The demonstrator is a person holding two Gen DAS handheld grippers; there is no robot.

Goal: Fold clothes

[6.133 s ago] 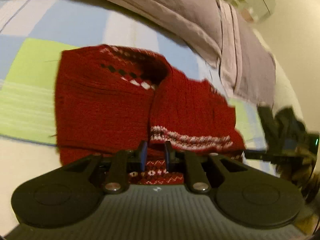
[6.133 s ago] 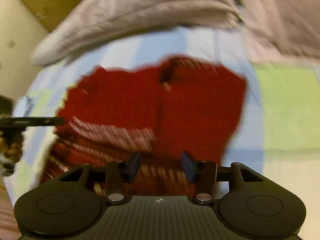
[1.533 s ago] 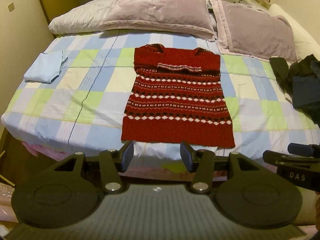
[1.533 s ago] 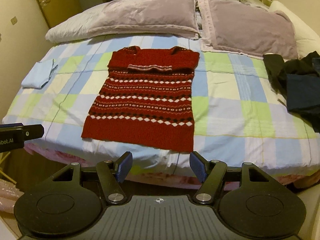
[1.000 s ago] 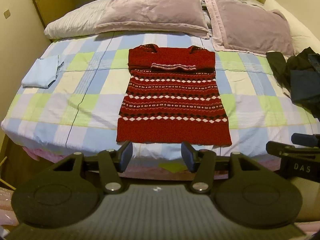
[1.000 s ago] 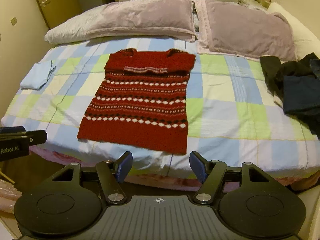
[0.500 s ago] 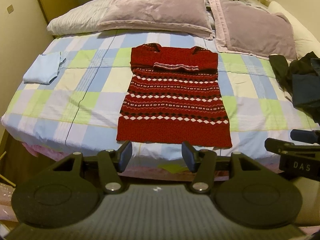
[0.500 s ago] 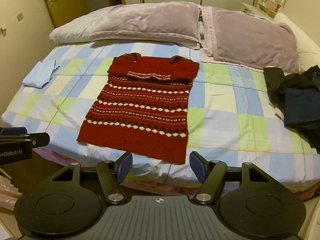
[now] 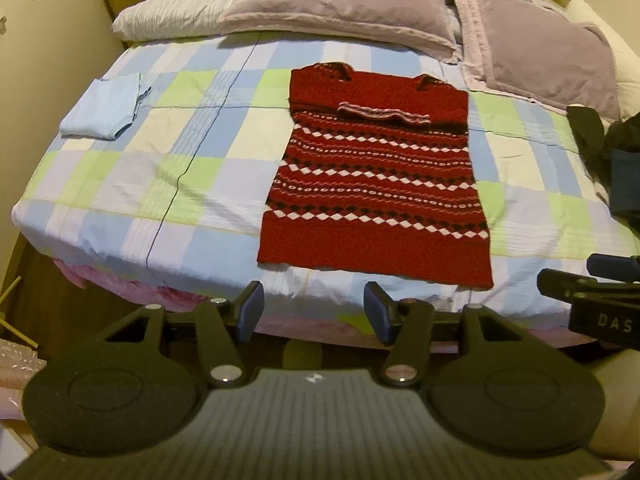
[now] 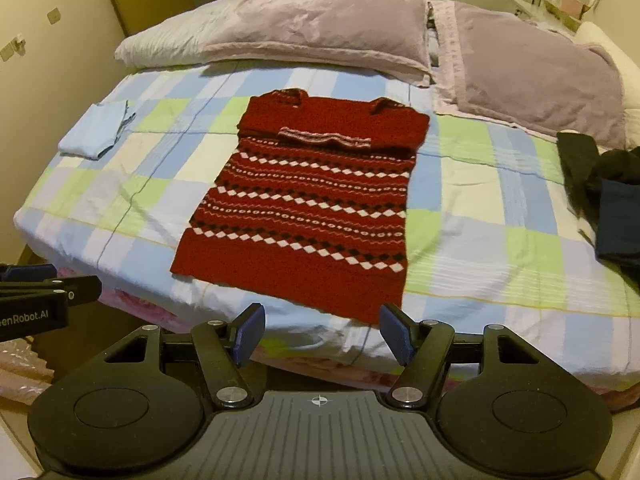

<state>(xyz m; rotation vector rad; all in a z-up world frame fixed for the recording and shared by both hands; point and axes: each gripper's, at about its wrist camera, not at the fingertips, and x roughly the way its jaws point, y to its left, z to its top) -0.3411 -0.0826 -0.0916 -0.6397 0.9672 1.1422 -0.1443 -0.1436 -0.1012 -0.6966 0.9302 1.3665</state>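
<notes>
Beside left claw (image 10: 36,300), "enRobot.AI", "DAS" lettering

Coarse knitted sweater (image 9: 376,184), smooth cotton bedsheet (image 9: 120,184), matt velvety pillow (image 10: 320,28)

In front of me, the bed (image 9: 120,184) wears a blue, green and cream checked sheet. A red patterned knit sweater (image 9: 376,192) lies flat at its middle, hem near the foot edge. A folded pale-blue cloth (image 9: 102,110) sits by its left edge, dark clothes (image 10: 604,188) at the right edge, and two mauve pillows (image 10: 320,28) along the head.

red patterned sweater (image 9: 376,184) lies flat, sleeves folded in.
</notes>
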